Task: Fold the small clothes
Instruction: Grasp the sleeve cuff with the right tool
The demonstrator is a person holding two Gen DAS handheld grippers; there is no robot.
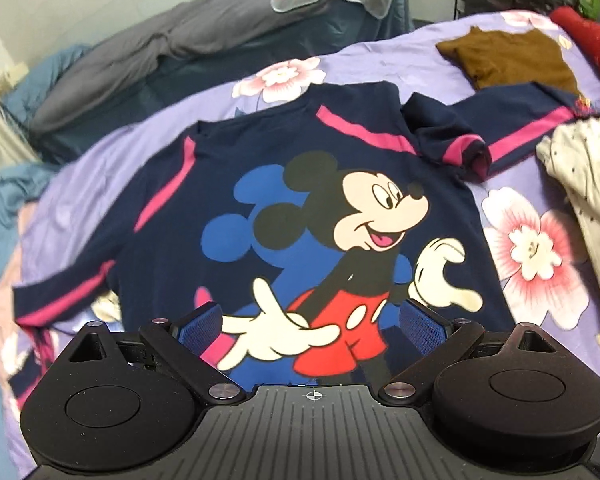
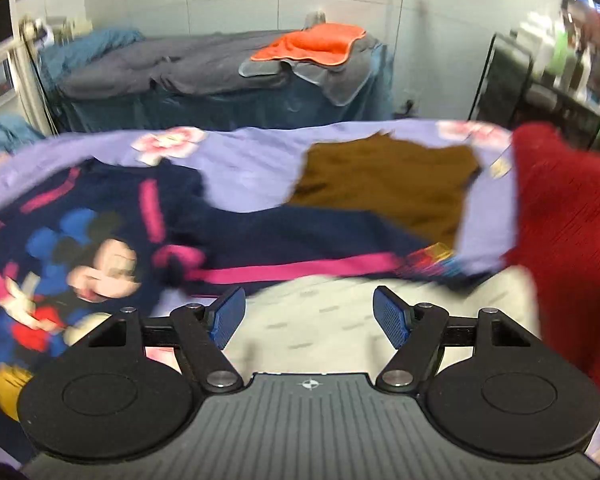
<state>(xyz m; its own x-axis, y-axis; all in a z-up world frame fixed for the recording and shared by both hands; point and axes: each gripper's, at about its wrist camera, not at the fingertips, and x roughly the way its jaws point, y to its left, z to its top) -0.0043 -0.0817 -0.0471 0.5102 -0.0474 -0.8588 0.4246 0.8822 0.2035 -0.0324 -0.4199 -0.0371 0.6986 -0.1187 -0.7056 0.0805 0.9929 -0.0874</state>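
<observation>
Lilac flowered bedspread [image 1: 440,44] carrying the navy cartoon-print sweatshirt [image 1: 268,168], spread face up, one sleeve bunched. Left gripper [image 1: 310,320] and right gripper [image 2: 309,316]: fingers apart, holding nothing. Straighten the bunched pink-striped sleeve [image 1: 456,148] flat before folding inward.

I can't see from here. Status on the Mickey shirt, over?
Left tool open, right tool open, both empty. Mickey shirt spread face-up, unfolded. Cream garment lies over one sleeve.
</observation>
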